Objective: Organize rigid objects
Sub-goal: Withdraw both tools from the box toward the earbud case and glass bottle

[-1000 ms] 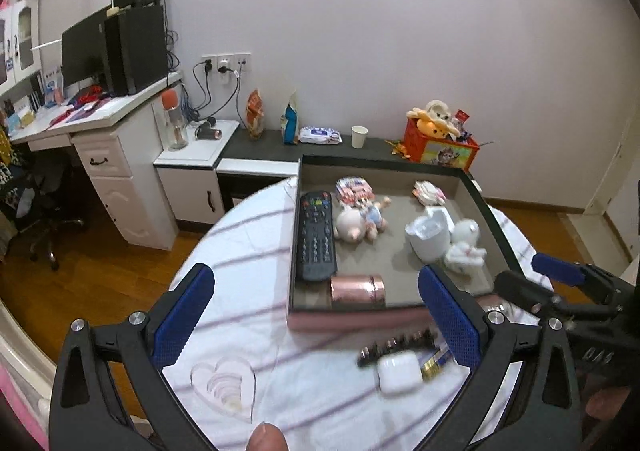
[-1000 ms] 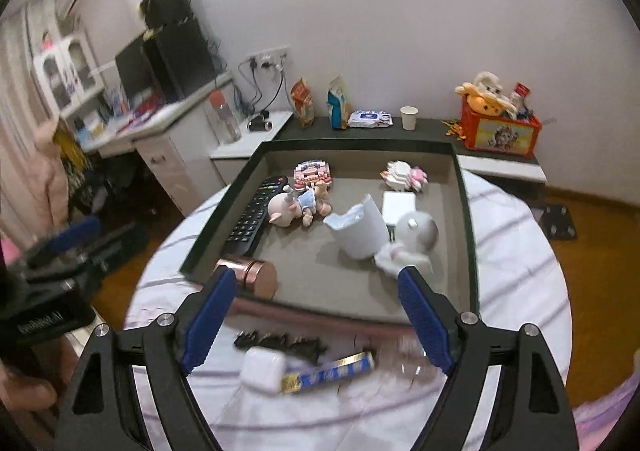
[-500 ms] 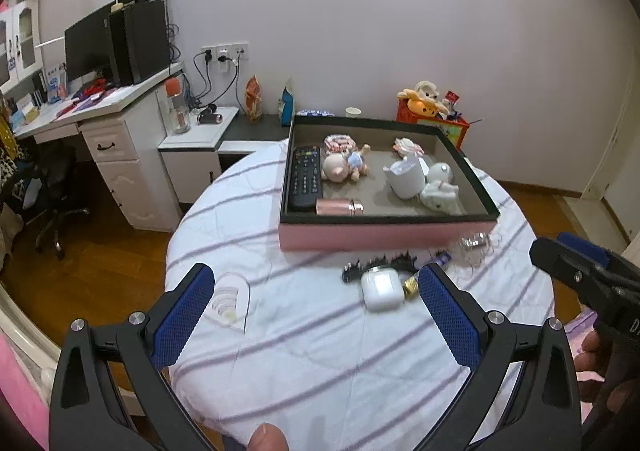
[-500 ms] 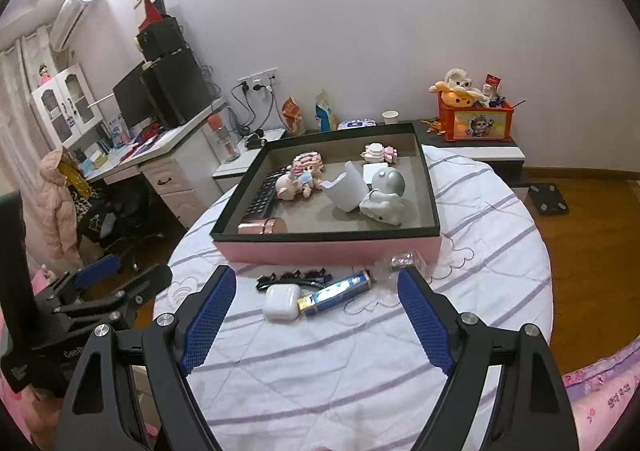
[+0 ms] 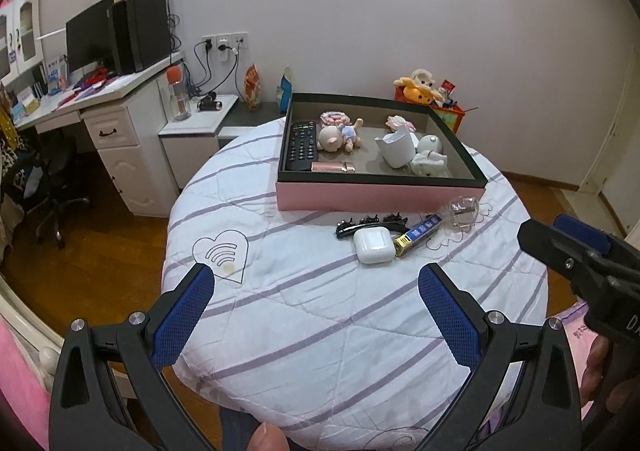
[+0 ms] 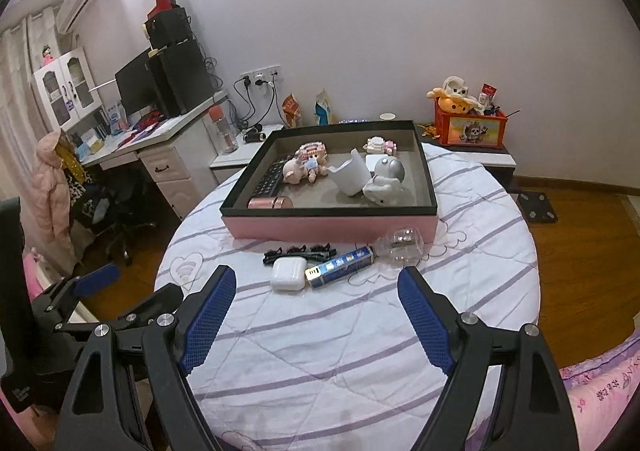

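A pink box (image 5: 380, 199) (image 6: 332, 226) with a dark rim sits at the far side of the round table. It holds a remote (image 5: 301, 145), a pig doll (image 5: 334, 137), a rose-gold tube (image 5: 333, 167), a white cup (image 5: 396, 149) and a white robot figure (image 5: 429, 159). In front of it lie black hair clips (image 5: 370, 222), a white earbud case (image 5: 372, 245) (image 6: 287, 274), a blue-gold stick (image 5: 418, 235) (image 6: 340, 265) and a clear bottle (image 5: 463, 211) (image 6: 402, 245). My left gripper (image 5: 316, 323) and right gripper (image 6: 316, 321) are open, empty, near the table's front edge.
The table wears a white quilted cloth with purple stripes (image 5: 320, 311). A desk with a monitor (image 5: 100, 91) stands at the left. A low cabinet (image 6: 472, 149) with an orange toy box (image 6: 472, 123) stands behind. An office chair (image 5: 44, 187) stands at the left.
Both grippers have pulled back and up from the box. The view now takes in the whole table. The loose items in front of the box have not moved.
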Motion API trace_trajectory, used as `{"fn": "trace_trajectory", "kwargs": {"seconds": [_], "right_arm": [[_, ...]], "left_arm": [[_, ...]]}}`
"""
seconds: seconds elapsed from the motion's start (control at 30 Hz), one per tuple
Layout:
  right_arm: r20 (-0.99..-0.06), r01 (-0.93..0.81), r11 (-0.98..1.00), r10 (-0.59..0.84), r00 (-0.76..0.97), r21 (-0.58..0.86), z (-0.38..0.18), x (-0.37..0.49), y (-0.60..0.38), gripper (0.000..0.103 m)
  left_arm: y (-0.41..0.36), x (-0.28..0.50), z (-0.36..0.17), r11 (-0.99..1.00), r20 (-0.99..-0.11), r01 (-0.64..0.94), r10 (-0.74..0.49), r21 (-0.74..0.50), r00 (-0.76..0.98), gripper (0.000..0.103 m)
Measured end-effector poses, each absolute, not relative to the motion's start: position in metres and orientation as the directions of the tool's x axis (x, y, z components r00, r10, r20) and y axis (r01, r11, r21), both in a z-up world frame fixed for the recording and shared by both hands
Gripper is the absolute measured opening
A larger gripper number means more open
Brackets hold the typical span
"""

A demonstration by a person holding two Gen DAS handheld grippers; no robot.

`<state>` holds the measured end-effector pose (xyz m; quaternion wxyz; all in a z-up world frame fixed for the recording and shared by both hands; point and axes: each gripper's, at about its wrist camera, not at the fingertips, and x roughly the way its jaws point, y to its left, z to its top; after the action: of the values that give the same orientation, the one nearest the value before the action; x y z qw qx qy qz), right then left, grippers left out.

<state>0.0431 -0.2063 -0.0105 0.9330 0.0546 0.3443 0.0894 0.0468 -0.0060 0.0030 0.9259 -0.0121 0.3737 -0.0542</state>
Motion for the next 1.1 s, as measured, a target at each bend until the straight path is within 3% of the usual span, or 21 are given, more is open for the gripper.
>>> {"fn": "trace_trajectory", "kwargs": {"seconds": [1.1], "right_arm": [[-0.74, -0.02, 0.989, 0.123, 0.661, 0.146, -0.048, 0.057, -0.238, 0.084]], "left_arm": [[-0.03, 0.079, -0.039, 0.99, -0.749, 0.128, -0.133, -0.066, 0.649, 0.103]]}}
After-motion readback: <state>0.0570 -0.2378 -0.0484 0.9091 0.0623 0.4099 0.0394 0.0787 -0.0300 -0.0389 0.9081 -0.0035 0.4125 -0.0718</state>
